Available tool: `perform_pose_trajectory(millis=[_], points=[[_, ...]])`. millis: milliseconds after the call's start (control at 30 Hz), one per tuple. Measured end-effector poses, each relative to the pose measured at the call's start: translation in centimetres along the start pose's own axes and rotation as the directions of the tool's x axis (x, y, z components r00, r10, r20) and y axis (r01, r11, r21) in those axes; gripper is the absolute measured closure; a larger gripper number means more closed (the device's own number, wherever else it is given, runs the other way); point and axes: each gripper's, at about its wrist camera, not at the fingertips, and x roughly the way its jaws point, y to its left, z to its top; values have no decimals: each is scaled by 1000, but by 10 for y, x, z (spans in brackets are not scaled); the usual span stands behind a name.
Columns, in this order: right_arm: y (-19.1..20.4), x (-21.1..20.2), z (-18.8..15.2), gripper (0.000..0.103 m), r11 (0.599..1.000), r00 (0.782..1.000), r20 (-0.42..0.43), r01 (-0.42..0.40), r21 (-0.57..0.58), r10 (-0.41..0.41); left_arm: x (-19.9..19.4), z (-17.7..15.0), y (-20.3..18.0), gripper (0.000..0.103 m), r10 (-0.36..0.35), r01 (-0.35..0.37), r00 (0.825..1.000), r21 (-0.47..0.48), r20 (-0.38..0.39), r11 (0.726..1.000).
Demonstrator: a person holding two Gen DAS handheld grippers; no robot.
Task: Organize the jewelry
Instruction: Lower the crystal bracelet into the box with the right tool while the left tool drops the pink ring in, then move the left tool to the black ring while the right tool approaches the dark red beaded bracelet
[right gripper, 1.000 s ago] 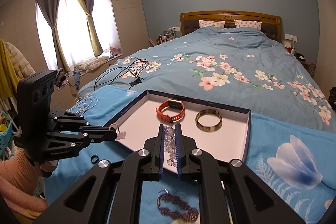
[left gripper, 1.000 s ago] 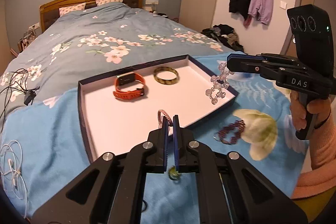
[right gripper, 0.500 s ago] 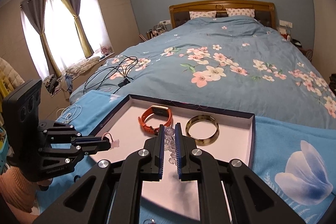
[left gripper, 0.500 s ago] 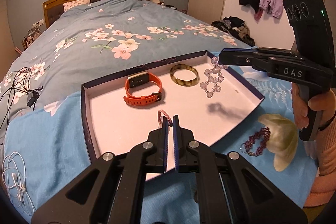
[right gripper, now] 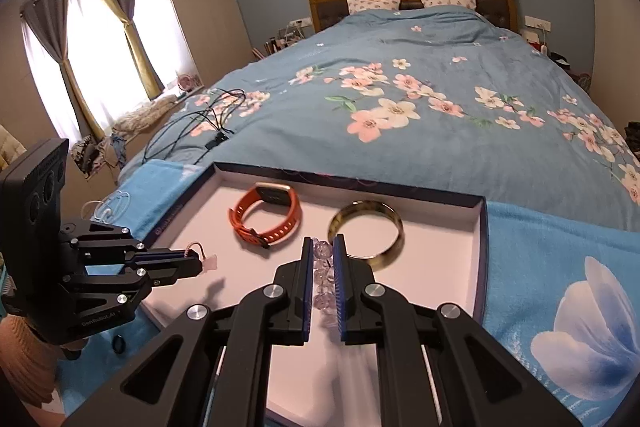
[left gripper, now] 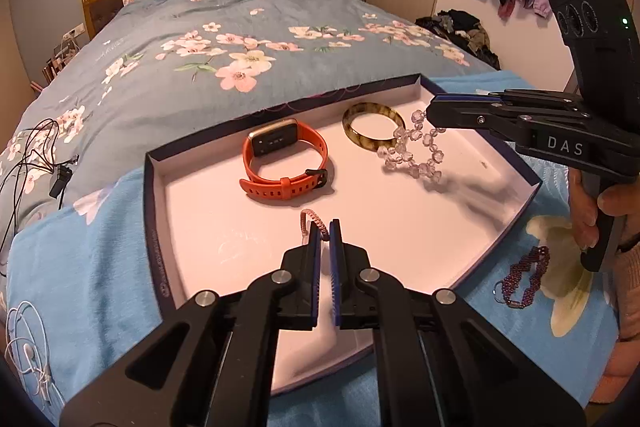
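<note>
1. Change: both grippers now stand over the tray (left gripper: 152, 203), where a second ago they were short of its near edge. Each load now hangs above the white floor of the tray.
2. Left gripper (left gripper: 325, 227): jaws narrow, clamped on a thin pink cord bracelet (left gripper: 310, 221). Its loop protrudes from the tips above the near middle of the tray.
3. Right gripper (right gripper: 320, 251): jaws narrow, clamped on a clear bead bracelet (left gripper: 412, 155). The lower beads hang just beside the amber bangle (left gripper: 374, 131); whether they touch the tray floor cannot be determined.
4. Meaning for the task: judged from position, both pieces are ready for release. Neither is set down yet.
5. Already in the tray: an orange smartwatch (left gripper: 286, 163) at the far middle and the amber bangle to its right, apart from each other.
6. Still outside the tray: a dark red bead bracelet (left gripper: 524, 279) on the blue blanket (left gripper: 80, 267) near the right edge, and a small dark ring (right gripper: 118, 343) on the blanket near the left gripper.
7. Obstructions: the bead bracelet may land on the bangle if released here. The near middle of the tray is free for the cord bracelet.
8. Surroundings: cables (left gripper: 28, 167) and white earphones (left gripper: 24, 339) lie on the bed, well apart from the tray.
</note>
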Motion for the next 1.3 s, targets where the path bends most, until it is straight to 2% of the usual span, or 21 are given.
perform_pose_trajectory(millis=[267, 467, 533, 567, 600, 867, 1000, 1133, 1300], points=[[-6, 15, -4, 95, 1000, 999, -41, 22, -5, -23, 21, 6, 6, 97, -1, 0, 999, -33, -48, 999], [-9, 18, -5, 92, 999, 998, -48, 44, -7, -44, 27, 9, 12, 95, -5, 2, 999, -57, -49, 998], [-12, 17, -4, 85, 998, 997, -40, 67, 5, -66, 27, 10, 11, 90, -2, -1, 999, -57, -44, 998], [-14, 16, -5, 77, 997, 997, -36, 72, 12, -72, 26, 10, 11, 87, -2, 0, 999, -57, -40, 998], [-16, 13, -5, 74, 997, 997, -27, 77, 19, -76, 25, 10, 10, 84, 4, -5, 999, -54, -33, 999], [-17, -7, -5, 73, 997, 997, 5, 76, 34, -76, -5, 6, 13, 71, 39, -36, 999, -66, 38, 997], [-9, -23, -9, 67, 998, 998, 24, 57, 15, -57, -32, -4, 16, 66, 46, -39, 995, -81, 88, 996], [2, -44, -20, 67, 999, 999, 35, 27, -20, -26, -58, -18, 14, 62, 59, -48, 989, -78, 134, 996], [14, -60, -42, 66, 998, 1000, 7, -3, -58, 3, -80, -41, 9, 58, 51, -38, 986, -85, 159, 996]])
